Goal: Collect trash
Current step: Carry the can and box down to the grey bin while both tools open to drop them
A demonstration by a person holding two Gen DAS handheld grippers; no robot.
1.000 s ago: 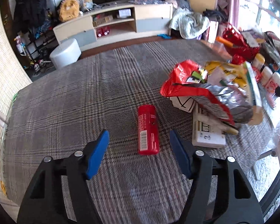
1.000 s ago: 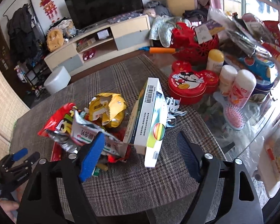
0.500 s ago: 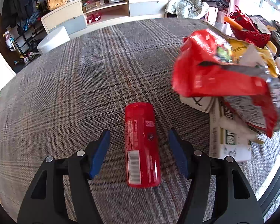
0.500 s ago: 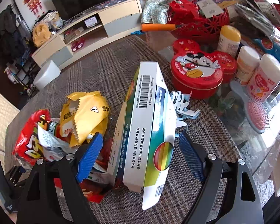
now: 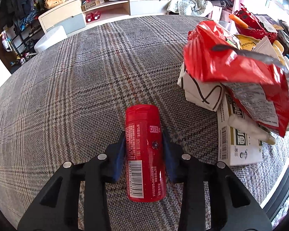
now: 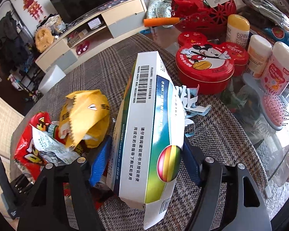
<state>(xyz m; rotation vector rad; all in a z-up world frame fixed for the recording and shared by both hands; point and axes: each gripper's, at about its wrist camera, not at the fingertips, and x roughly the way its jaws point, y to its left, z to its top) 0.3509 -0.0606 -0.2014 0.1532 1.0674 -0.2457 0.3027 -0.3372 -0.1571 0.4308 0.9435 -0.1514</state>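
Both claws dropped lower vs a sec ago: the left claw (image 5: 144, 152) was open w/ the red can (image 5: 145, 152) lying ahead of it, and now its blue pads sit against the can's two sides, jaws closing onto it. Can lies lengthwise on the plaid-covered surface (image 5: 67, 96), toward the near edge, so a side pinch looks like the easy way to lift it. Right claw (image 6: 144, 154) earlier hung above the white medicine box (image 6: 150, 127) w/ wide gaps; now the box stands on its long edge between the pads, jaws closing. The right-hand pad is at the box face, the left-hand pad seems a hair off, so prob. not clamped yet. Box leans by the wrapper pile: yellow wrapper (image 6: 86, 115), red snack bag (image 6: 36, 146), all near the surface's right edge, next to the red tin (image 6: 204, 67). Looks like 2 trash items being picked at once.
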